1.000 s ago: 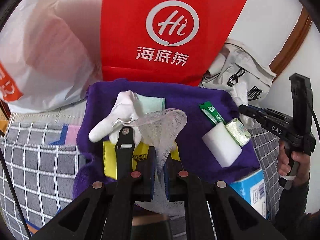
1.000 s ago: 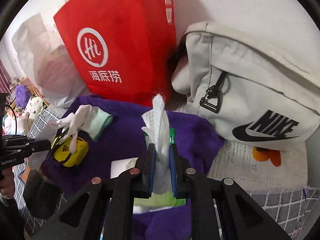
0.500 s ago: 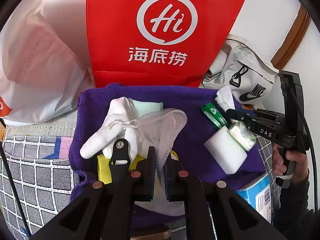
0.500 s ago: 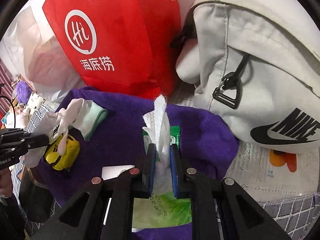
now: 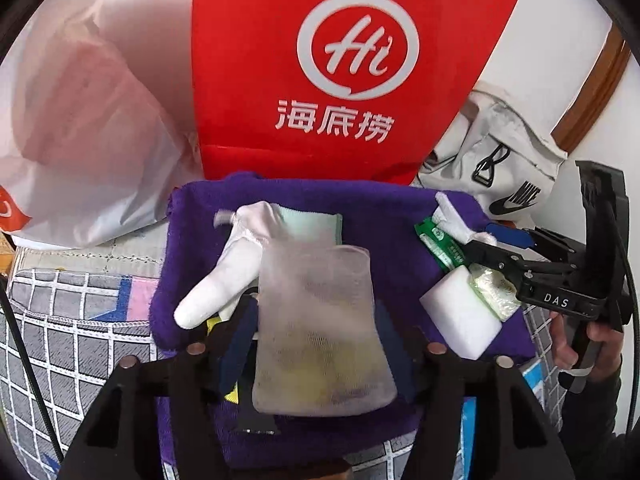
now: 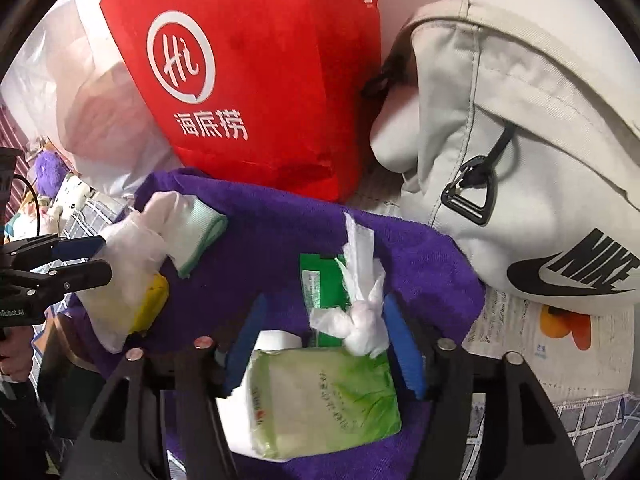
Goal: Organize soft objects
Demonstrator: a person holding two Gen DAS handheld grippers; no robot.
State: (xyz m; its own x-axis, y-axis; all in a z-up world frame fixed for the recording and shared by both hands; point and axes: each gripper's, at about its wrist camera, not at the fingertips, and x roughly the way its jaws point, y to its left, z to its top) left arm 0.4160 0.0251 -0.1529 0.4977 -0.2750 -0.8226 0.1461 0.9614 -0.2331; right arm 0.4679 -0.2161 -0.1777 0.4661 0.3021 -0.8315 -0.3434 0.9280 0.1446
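Purple towel (image 5: 280,196), mesh pouch (image 5: 316,328) perhaps loose, left gripper (image 5: 316,344) opening

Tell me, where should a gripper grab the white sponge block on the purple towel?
Probably across the white sponge block's two long flat sides, coming from above at its near left end. The wipes packet lies against its far right edge, so that end is crowded.

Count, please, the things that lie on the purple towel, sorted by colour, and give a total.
White: 4 – glove, mesh pouch, crumpled tissue, foam block
Green: 2 – tissue pack, flat sachet
Yellow: 1 – thing partly under the pouch
Total: 7 on the purple towel
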